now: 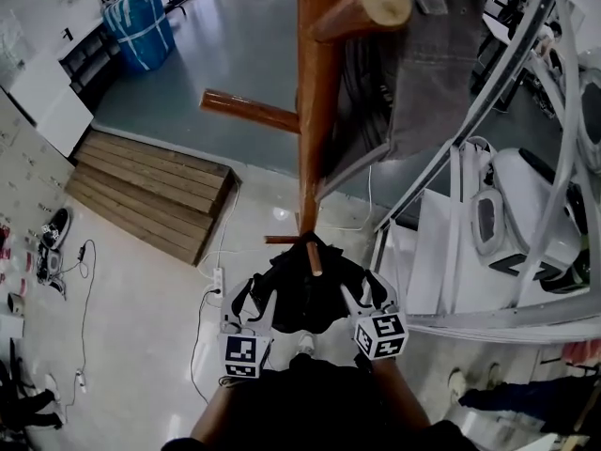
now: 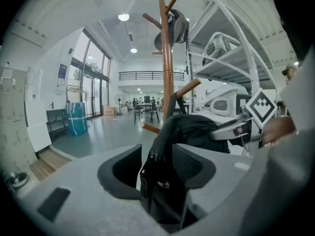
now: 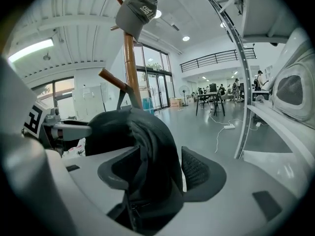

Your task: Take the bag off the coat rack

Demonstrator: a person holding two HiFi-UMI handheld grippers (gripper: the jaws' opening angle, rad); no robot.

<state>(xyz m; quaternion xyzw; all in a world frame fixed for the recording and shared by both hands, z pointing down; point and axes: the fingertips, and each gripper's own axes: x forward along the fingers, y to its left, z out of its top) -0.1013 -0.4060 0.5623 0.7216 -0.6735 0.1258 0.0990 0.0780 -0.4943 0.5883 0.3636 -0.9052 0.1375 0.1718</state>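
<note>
Plainly, the black bag point(image 1: 302, 297) hangs low on the coat rack point(image 1: 317, 111), its strap looped over a short lower peg point(image 1: 315, 259) and its body slumped just below that peg. The left claw point(image 1: 251, 304) and the right claw point(image 1: 362, 295) come at it from the person's side of the rack, one at each end of the bag. In the left gripper view the jaws stand spread, with a fold of dark fabric and a zip between them and a clear gap on one side, so the pads do not press on it. The right gripper view shows the same: spread jaws, bag cloth bulging up between them, pads free of it. High on the rack a grey cap point(image 3: 137, 9) sits on an upper peg, and another peg point(image 1: 252, 111) juts out to the left above the bag. To the right of the rack a white shelving frame point(image 1: 488, 111) slants in close, leaving little room on that side. To the left the pale floor point(image 1: 141, 308) lies open as far as a wooden step point(image 1: 150, 191), with only a power strip point(image 1: 218, 280) and its cable near the rack's foot.
</note>
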